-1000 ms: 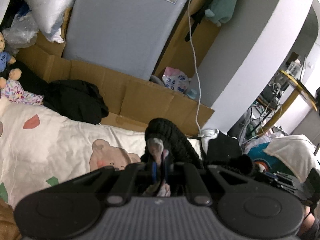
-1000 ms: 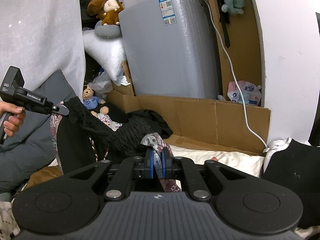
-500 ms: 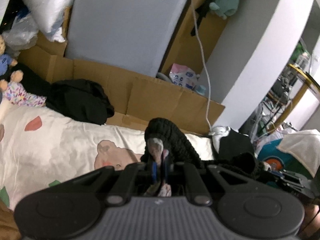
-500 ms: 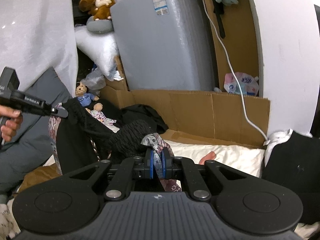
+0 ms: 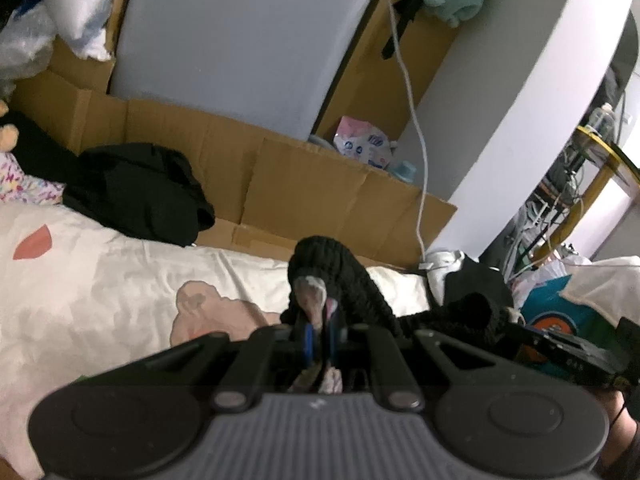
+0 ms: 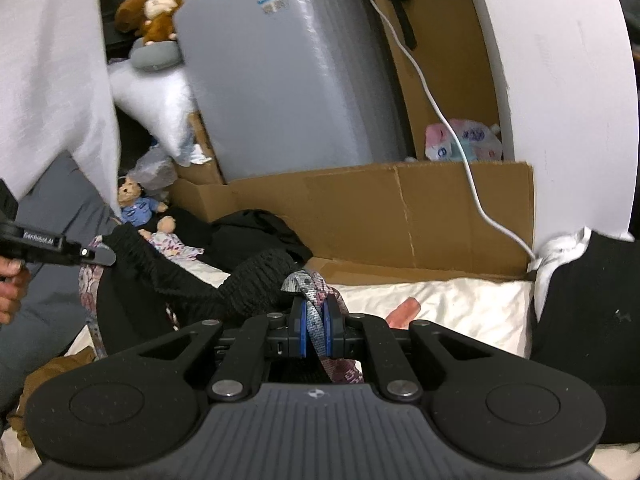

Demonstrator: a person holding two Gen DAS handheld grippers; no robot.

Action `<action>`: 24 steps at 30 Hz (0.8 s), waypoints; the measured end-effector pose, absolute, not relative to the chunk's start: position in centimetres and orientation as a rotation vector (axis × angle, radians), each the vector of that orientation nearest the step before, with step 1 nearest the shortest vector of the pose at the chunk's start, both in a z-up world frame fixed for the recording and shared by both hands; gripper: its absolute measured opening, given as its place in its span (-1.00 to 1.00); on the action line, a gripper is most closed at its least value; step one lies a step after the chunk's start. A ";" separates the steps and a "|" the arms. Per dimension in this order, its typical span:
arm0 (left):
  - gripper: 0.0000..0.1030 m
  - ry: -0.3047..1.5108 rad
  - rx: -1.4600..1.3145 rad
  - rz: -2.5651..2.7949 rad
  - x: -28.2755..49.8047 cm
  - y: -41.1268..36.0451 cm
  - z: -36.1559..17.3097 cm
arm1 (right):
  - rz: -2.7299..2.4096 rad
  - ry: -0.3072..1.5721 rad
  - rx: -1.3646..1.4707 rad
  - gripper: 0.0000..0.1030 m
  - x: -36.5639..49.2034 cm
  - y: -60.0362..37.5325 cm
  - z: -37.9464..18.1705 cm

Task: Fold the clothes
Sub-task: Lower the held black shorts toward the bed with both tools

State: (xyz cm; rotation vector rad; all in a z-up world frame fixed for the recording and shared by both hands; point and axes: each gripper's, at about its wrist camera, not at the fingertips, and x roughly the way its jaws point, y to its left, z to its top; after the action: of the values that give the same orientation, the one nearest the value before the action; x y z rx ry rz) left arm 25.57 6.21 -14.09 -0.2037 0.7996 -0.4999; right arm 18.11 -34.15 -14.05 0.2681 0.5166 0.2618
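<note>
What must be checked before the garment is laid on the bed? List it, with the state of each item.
1. Left tongs shut on the garment: ok.
2. Right tongs shut on the same garment: ok.
3. Black ribbed waistband spans between both tongs: ok.
4. Bedsheet ahead bare enough for laying down: ok in the near part; a black clothes pile sits at the far edge.
5. Garment hanging flat, no twist: cannot tell, lower part hidden.
6. White cable clear of the tongs: ok.
</note>
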 end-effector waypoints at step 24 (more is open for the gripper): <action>-0.83 0.957 -0.222 -0.387 35.1 7.4 -28.1 | 0.243 0.657 0.273 -0.82 27.2 -32.9 -25.4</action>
State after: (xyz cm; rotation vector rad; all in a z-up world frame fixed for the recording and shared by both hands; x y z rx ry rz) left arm 35.06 7.43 -28.10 -0.2217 0.9574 -0.3871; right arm 27.17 -32.94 -25.36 0.2731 0.6571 0.2427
